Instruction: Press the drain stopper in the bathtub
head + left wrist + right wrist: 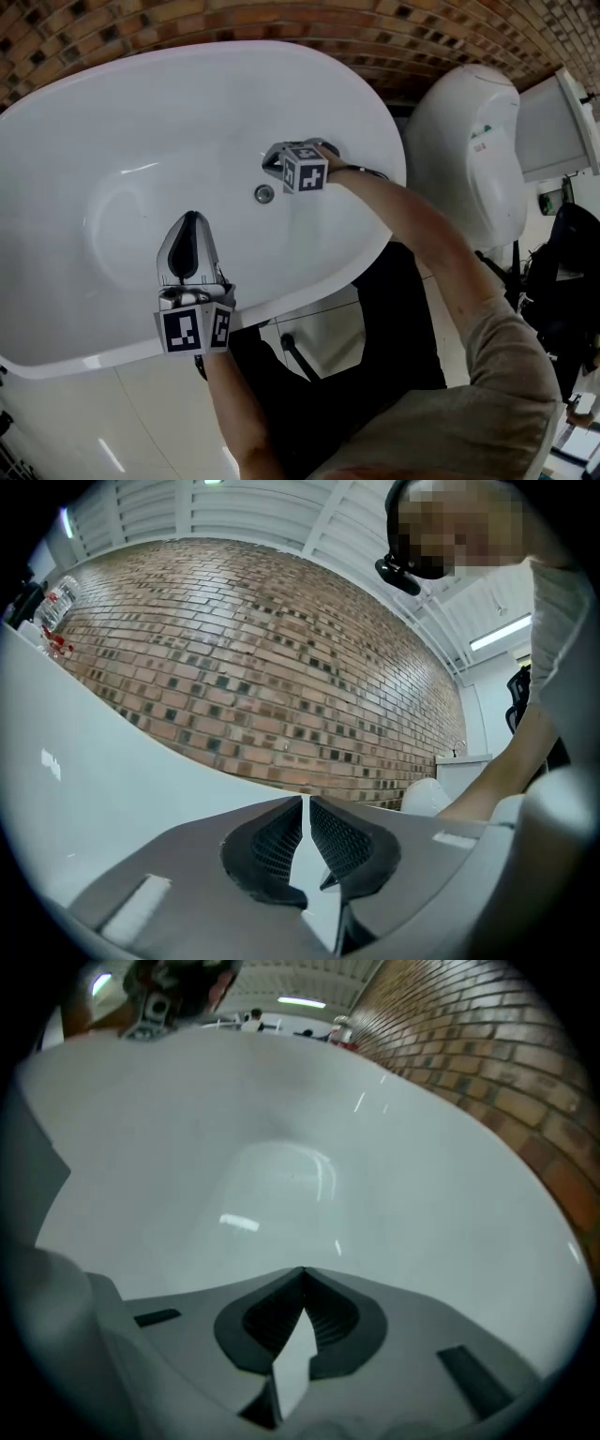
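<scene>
White bathtub (112, 122) fills the head view. The right arm reaches across its far rim. The right gripper (272, 161), jaws closed and empty, sits just beside the drain stopper (264, 194). The left gripper (192, 217), jaws nearly together and empty, hangs over the near rim. The stopper shows in the head view only.

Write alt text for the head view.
Seen from above, the right gripper reaches into a white bathtub, its jaws closed just beside the round metal drain stopper. The left gripper, also closed, is held near the tub's near rim; a brick wall lies beyond.
</scene>
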Available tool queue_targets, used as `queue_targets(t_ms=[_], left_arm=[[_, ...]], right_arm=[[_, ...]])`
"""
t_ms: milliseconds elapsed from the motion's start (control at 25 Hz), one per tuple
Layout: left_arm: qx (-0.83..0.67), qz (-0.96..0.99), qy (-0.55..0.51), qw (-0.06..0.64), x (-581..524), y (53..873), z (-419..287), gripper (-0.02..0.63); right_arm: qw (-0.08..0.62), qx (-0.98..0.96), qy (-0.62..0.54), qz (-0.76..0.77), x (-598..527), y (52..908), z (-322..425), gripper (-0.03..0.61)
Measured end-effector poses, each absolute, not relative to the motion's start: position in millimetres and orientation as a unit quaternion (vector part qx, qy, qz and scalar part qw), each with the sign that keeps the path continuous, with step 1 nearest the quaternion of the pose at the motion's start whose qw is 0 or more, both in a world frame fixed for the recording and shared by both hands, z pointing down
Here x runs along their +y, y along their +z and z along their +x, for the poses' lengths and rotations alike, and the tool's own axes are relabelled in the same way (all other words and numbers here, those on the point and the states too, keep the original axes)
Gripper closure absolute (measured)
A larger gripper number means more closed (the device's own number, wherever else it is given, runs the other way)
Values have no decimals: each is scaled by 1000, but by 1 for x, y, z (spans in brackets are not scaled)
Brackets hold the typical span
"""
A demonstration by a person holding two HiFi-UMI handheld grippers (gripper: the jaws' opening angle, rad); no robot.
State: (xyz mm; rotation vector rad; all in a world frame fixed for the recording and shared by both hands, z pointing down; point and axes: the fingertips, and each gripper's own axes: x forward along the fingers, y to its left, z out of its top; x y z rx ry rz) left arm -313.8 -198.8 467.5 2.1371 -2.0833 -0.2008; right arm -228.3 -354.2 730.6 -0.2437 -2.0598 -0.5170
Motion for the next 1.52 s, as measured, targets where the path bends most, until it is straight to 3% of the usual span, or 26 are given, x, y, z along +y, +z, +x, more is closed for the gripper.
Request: queue_targets(t_ms=[320,480,1080,1520], left_arm=[[-674,734,-78,42,-203,456,-303,600],[-662,744,-88,21,-201,450,-298,600],[-681,725,-101,-35,-182,421,-302,607],[-634,752,-95,-157,-115,237,-224,607]], right_arm=[[232,-969,-77,-20,-318,529,-201,577],[148,-988,-51,17,-298,464,-179,577],[64,-990,-120,22,-214,346,-113,577],[-69,-988,-133,48,-131,225,-46,577]])
